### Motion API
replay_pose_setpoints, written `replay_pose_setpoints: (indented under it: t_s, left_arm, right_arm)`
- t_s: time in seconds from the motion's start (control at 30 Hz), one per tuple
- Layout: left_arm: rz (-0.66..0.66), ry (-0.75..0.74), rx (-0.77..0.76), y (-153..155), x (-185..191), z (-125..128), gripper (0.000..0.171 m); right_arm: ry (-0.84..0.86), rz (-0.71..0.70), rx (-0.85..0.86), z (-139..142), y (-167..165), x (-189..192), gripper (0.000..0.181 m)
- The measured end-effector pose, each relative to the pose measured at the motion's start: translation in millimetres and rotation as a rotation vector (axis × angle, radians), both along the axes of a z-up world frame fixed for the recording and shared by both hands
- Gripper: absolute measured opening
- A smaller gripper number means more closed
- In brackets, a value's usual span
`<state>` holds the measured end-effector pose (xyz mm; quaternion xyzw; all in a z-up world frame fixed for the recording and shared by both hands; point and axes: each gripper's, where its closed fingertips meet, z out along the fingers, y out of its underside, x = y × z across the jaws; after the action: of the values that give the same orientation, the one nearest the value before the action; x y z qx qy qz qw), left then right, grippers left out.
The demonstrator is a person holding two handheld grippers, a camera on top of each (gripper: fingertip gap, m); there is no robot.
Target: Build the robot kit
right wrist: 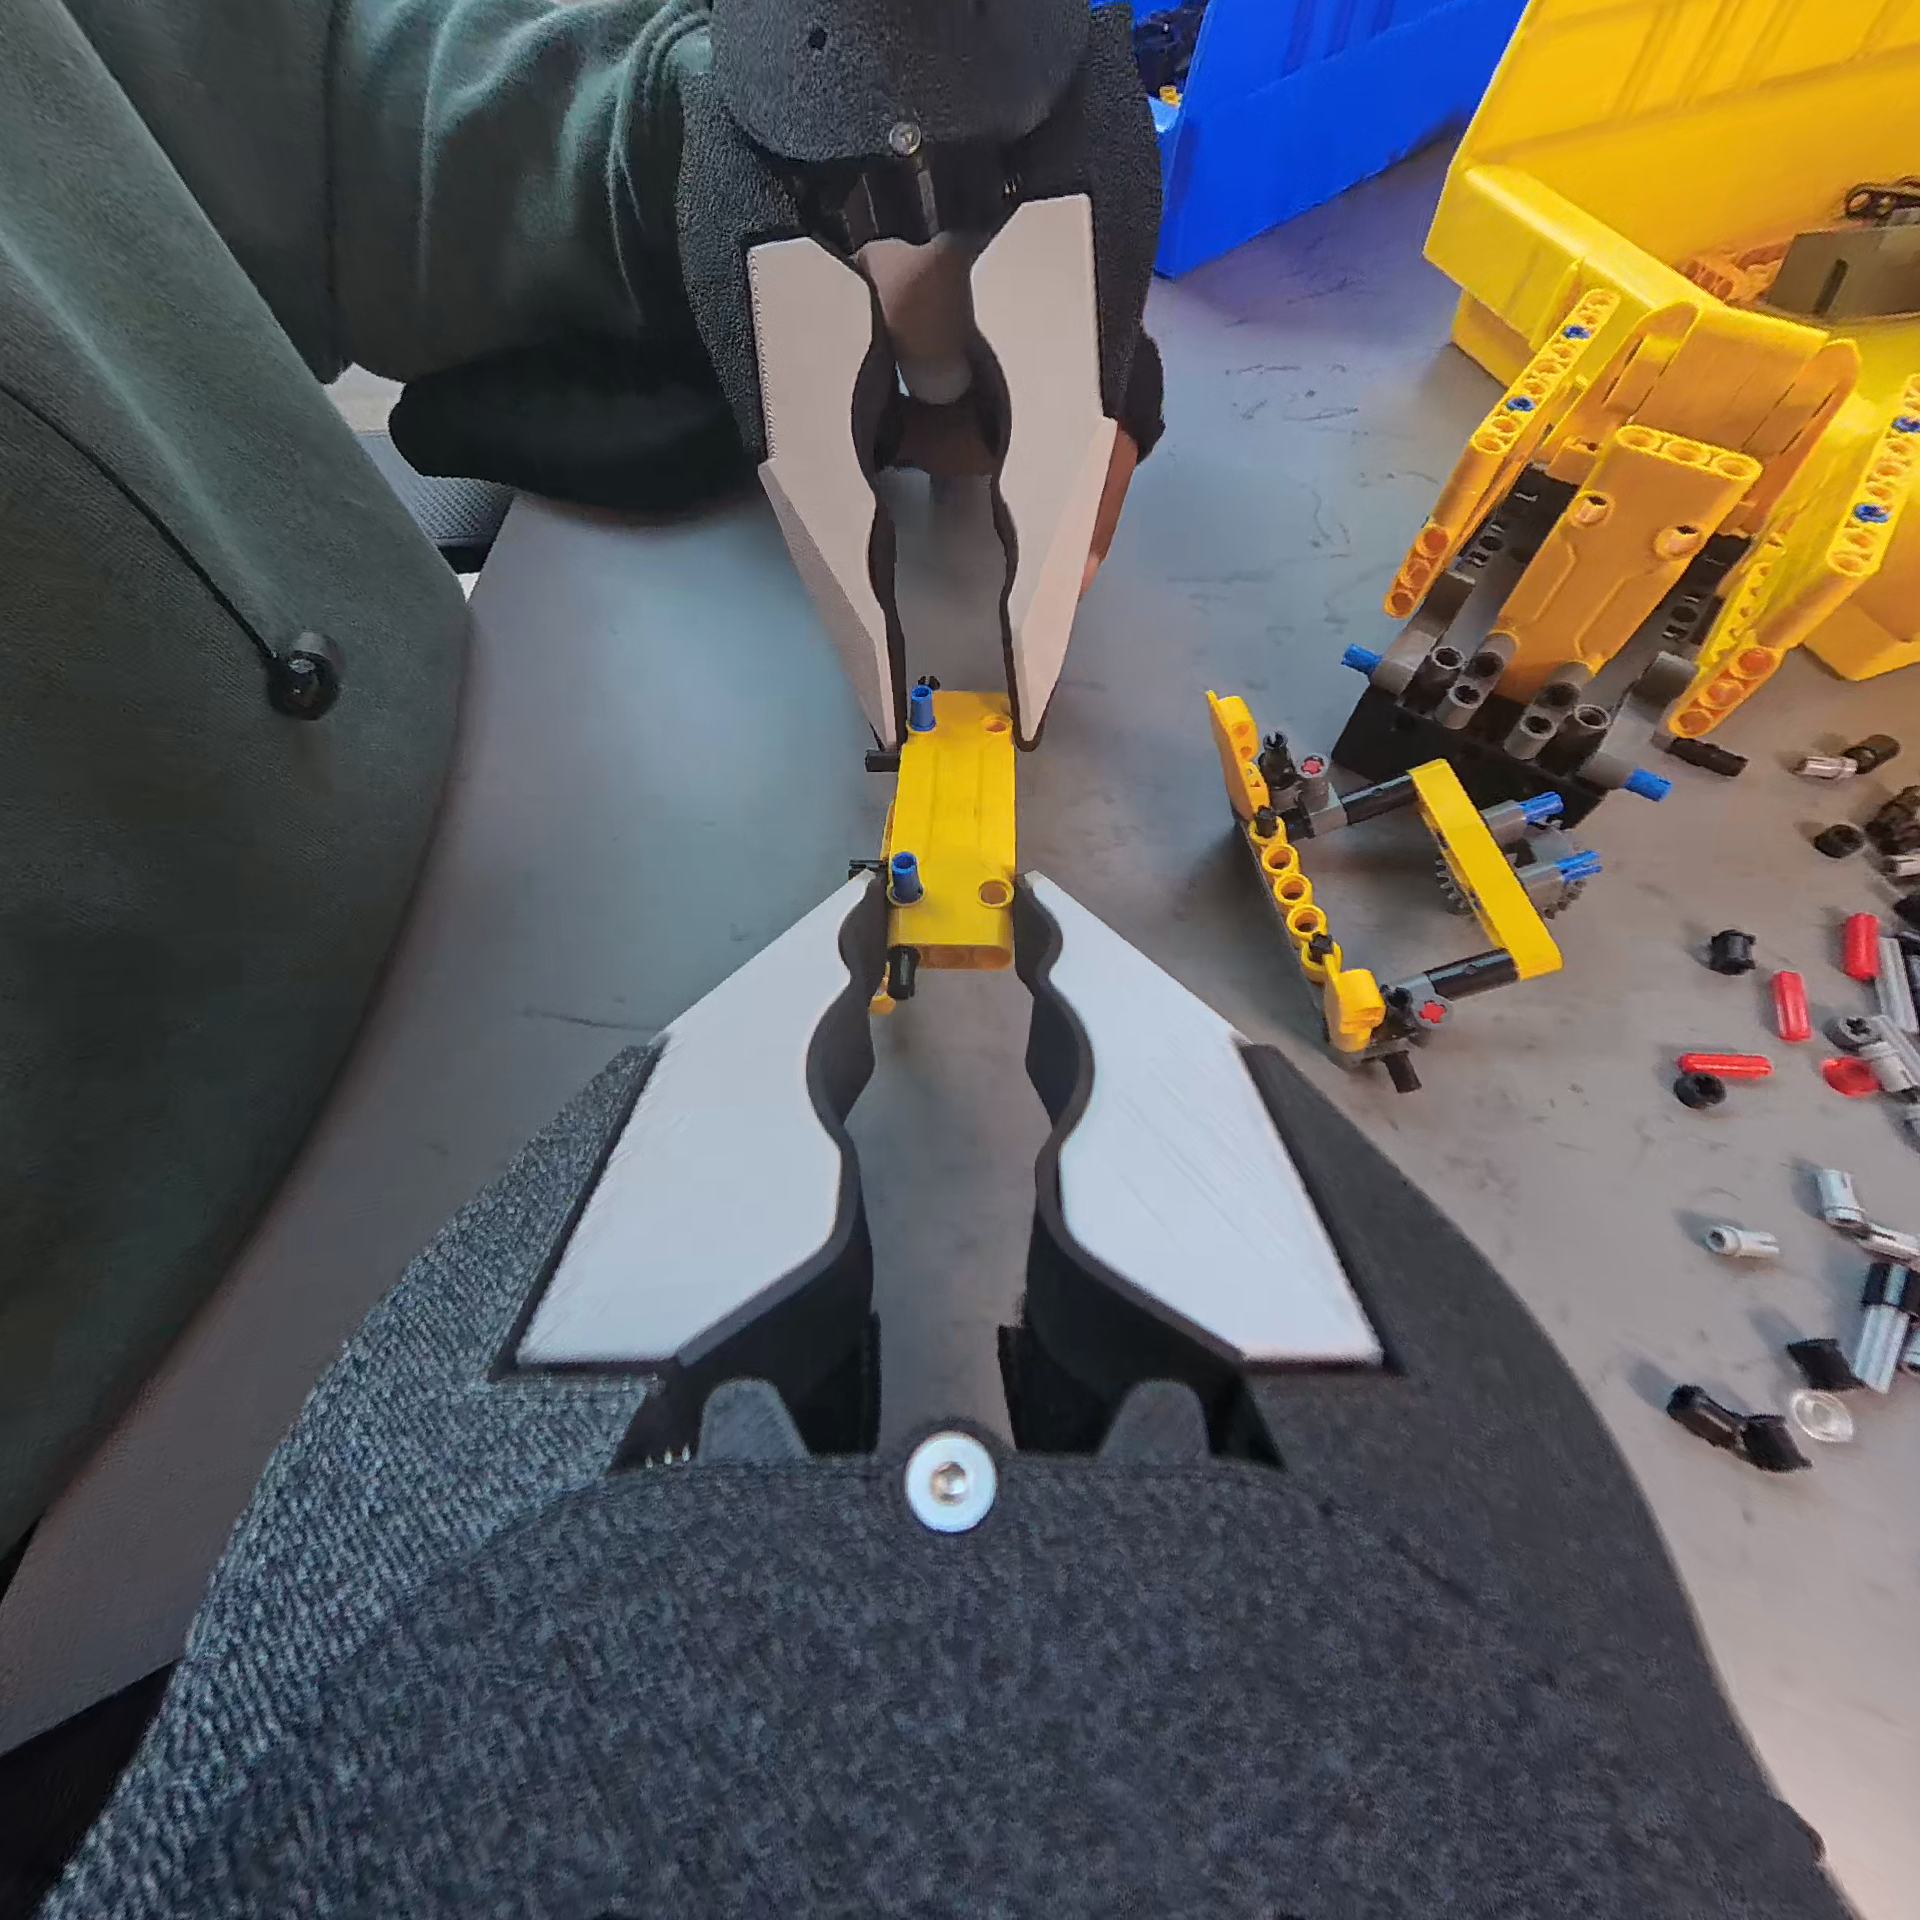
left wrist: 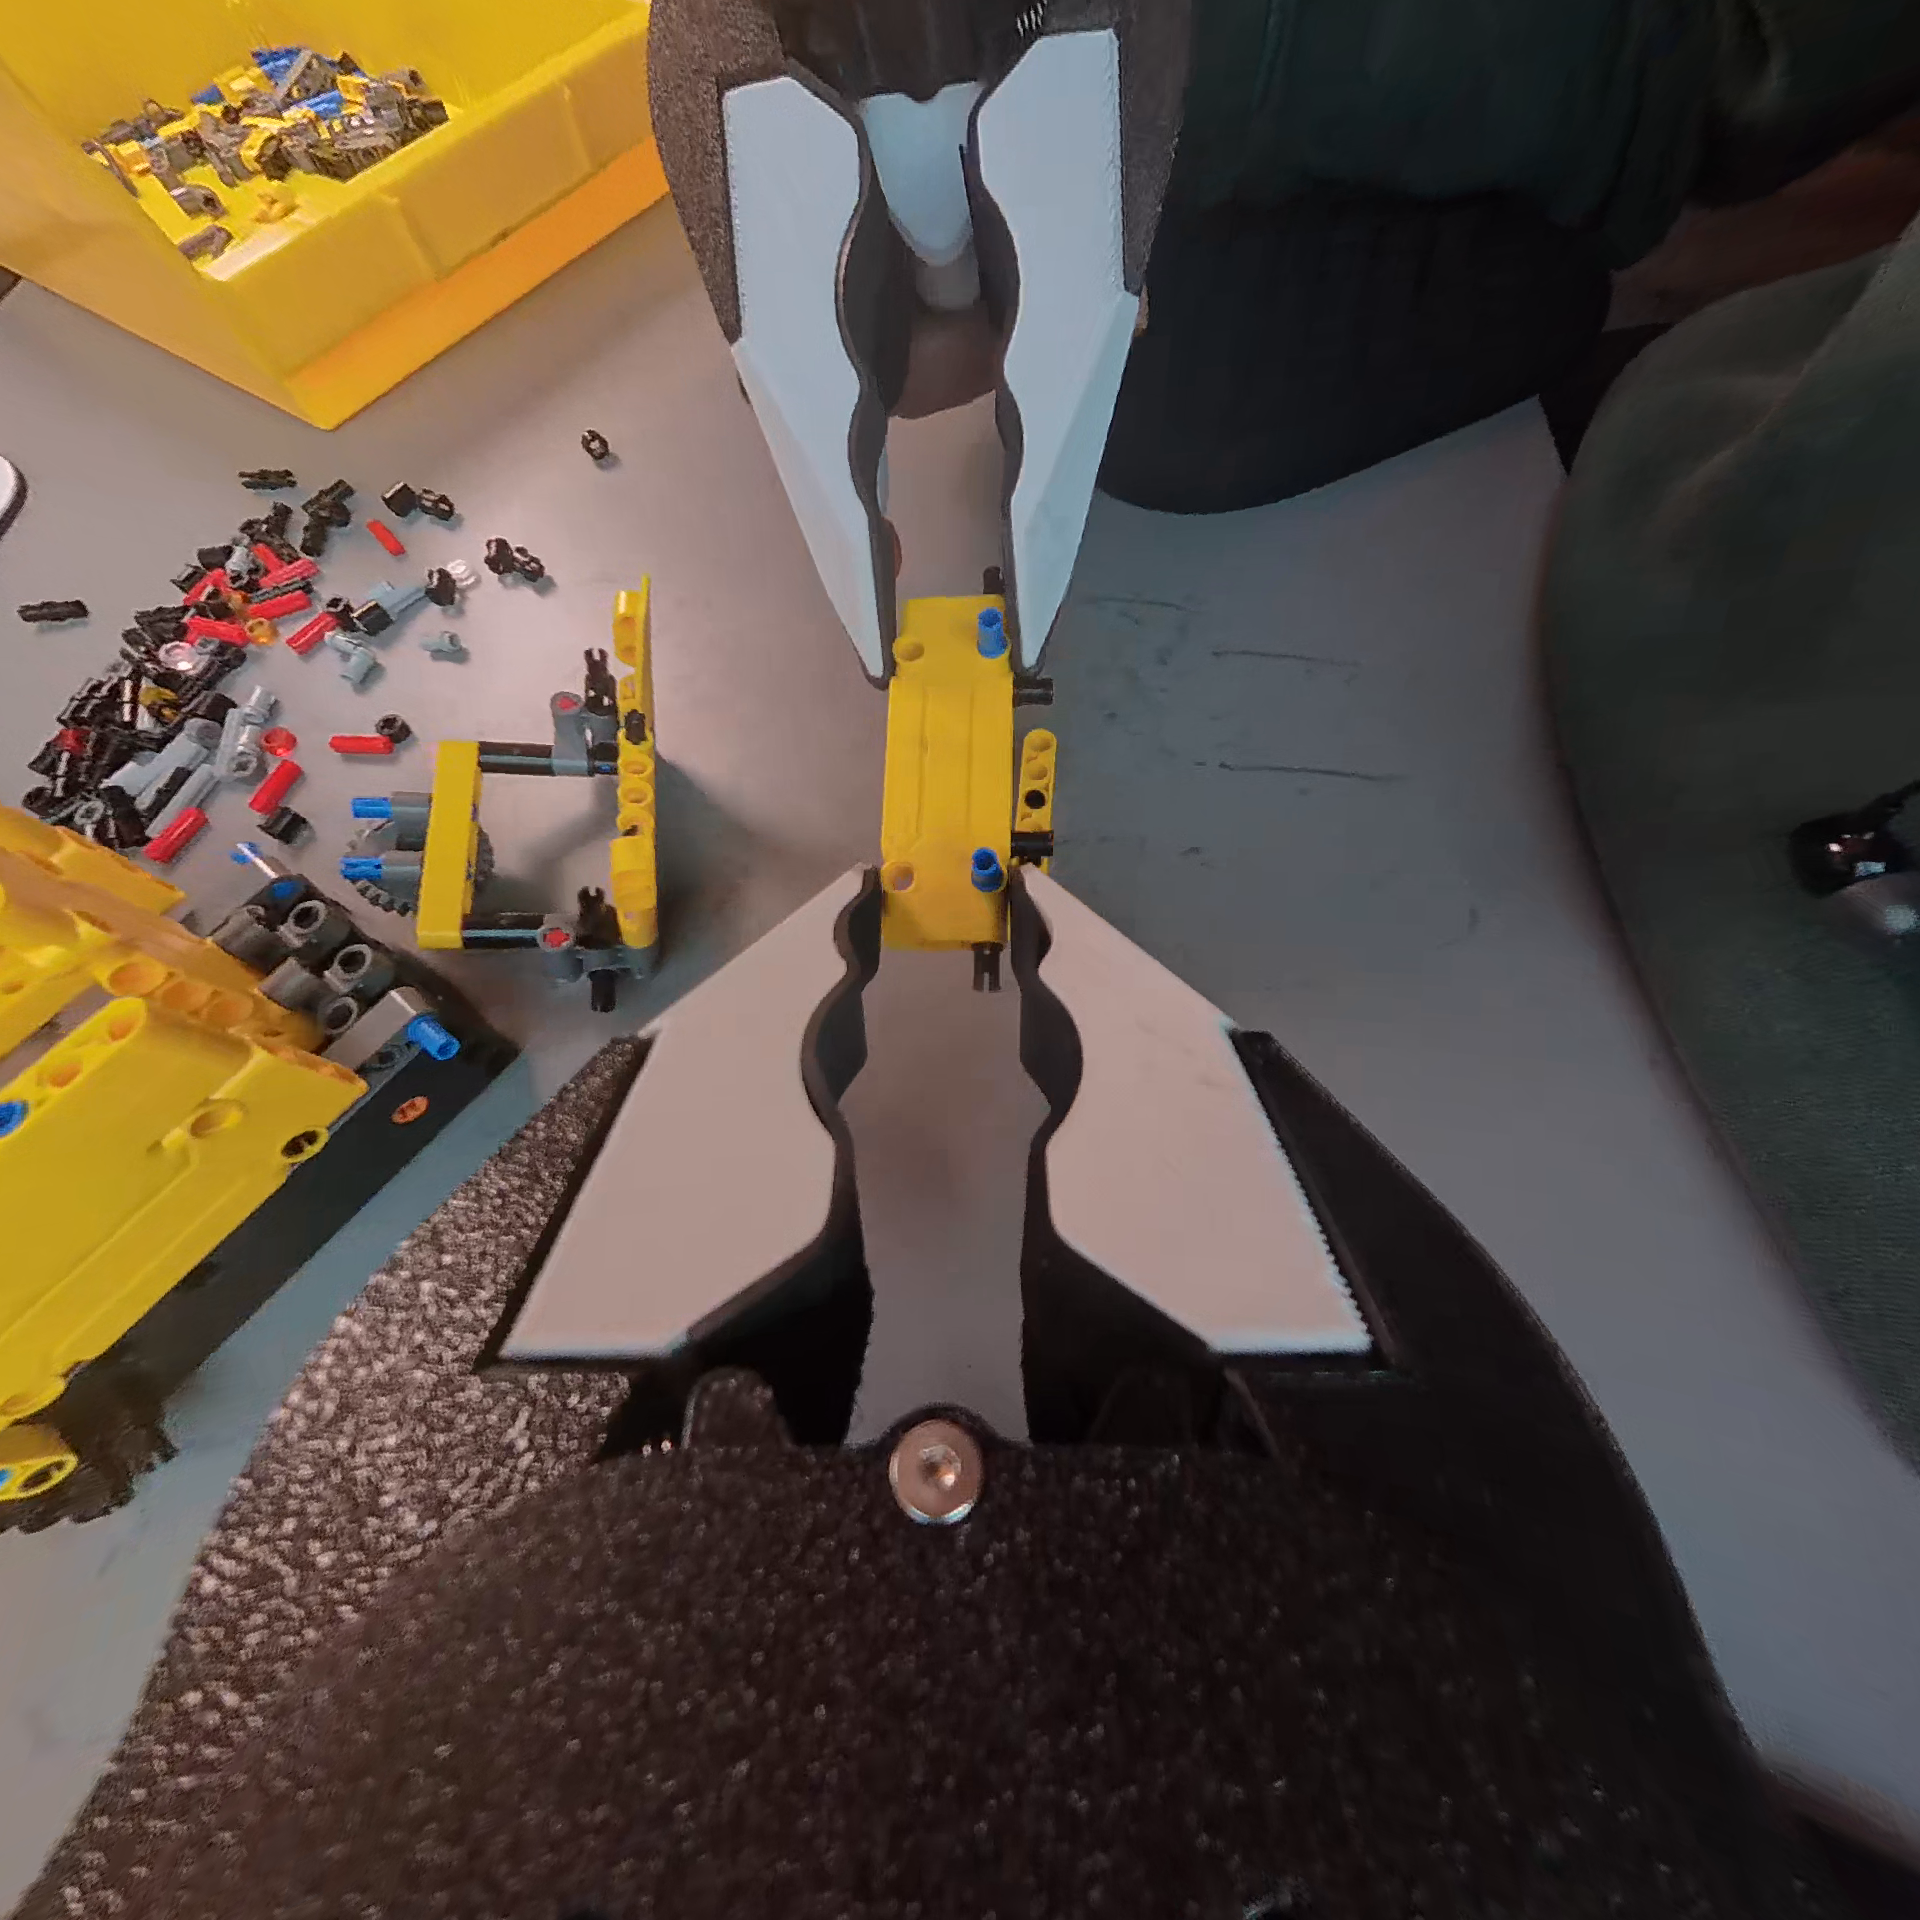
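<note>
Panel: a flat yellow plastic building-toy panel with blue pins [left wrist: 943, 774] is held just above the grey tabletop [left wrist: 1299, 831], its long axis running from one gripper to the other.
Left gripper [left wrist: 943, 883]: clenched on the panel's near end.
Right gripper [right wrist: 948, 883]: clenched on the opposite end.
Nearby: a yellow beam frame [left wrist: 551, 805] lies beside the panel.

Grey scuffed tabletop [left wrist: 1299, 727]; yellow bin [left wrist: 343, 301], blue bin [right wrist: 1278, 156] behind.
</note>
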<state>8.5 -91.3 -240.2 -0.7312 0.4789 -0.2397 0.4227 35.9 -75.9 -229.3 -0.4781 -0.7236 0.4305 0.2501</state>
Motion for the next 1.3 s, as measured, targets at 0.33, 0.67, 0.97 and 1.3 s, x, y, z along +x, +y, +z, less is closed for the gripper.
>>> replay_pose_setpoints:
  t_s: [0.33, 0.67, 0.97, 1.3]
  left_arm:
    - [0.002, -0.062, -0.051, 0.4, 0.9, 4.7, 0.023]
    - [0.008, -0.069, -0.051, 1.1, 1.1, 5.5, 0.023]
    - [0.024, -0.088, -0.098, 3.0, -0.7, 4.4, 0.023]
    - [0.021, -0.054, -0.17, 4.2, 0.8, -6.0, 0.023]
  right_arm:
    - [0.014, -0.015, 0.001, 3.1, 1.1, 2.3, 0.025]
    - [0.023, -0.029, 0.009, 5.6, 3.5, 3.3, 0.022]
    - [0.002, -0.044, 0.009, 0.7, 6.5, 2.7, 0.022]
    - [-0.042, -0.055, -0.007, -7.8, 8.0, 3.5, 0.023]
